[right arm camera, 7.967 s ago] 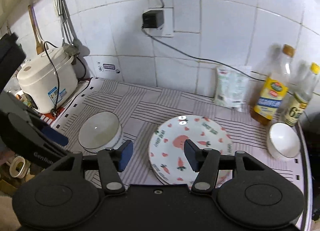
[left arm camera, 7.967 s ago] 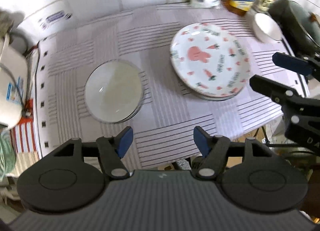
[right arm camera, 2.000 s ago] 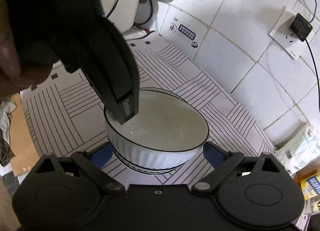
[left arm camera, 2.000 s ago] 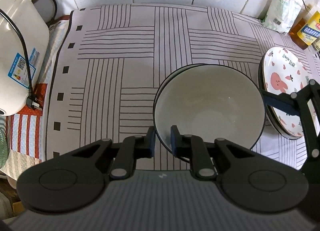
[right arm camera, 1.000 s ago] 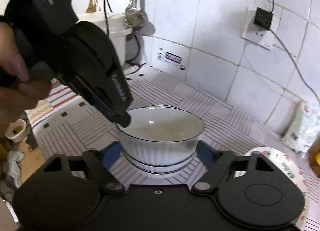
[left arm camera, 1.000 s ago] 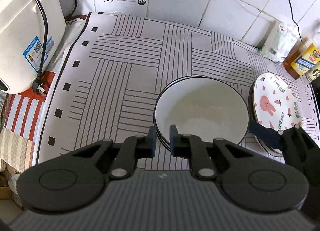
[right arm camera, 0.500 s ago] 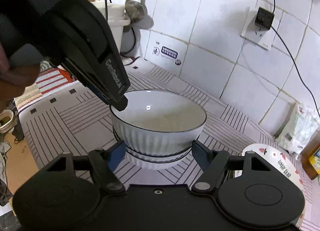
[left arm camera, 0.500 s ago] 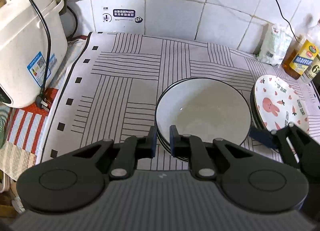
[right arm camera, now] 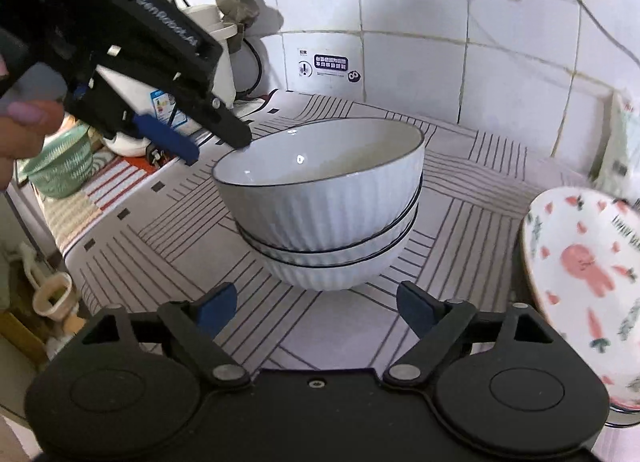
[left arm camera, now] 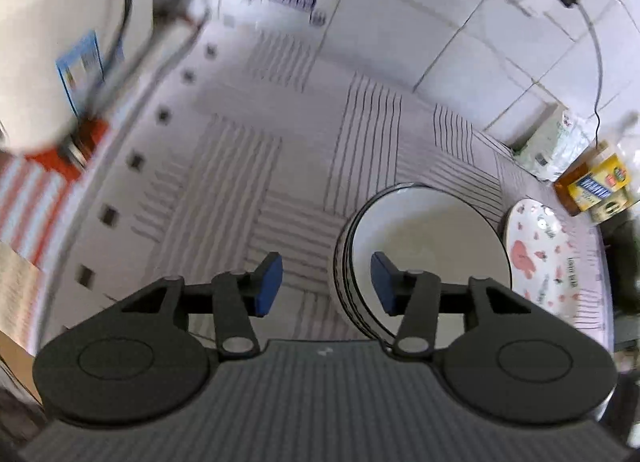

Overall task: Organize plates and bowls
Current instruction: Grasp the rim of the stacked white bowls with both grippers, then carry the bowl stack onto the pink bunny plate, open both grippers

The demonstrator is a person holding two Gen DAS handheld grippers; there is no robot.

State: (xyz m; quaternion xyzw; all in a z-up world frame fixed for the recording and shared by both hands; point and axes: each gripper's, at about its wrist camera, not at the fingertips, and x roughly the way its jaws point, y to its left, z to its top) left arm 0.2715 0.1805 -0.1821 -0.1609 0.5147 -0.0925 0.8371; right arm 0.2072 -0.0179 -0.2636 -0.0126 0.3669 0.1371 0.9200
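Now three ribbed bowls [right arm camera: 320,198] sit nested beside rabbit plates [right arm camera: 580,282], apparently stacked; left gripper [left arm camera: 326,282] and right gripper [right arm camera: 316,308] jaws just opened, empty.

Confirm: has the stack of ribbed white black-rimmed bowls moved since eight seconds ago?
Yes. The stack of ribbed white bowls now sits close beside the rabbit-print plates; earlier a wide stretch of striped cloth separated them.

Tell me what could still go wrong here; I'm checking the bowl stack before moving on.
The top bowl sits tilted on the stack, so it might slip or rock. The left gripper, whose fingers have just opened, straddles its rim and could catch it pulling away. The rabbit plate lies close beside and could get bumped.
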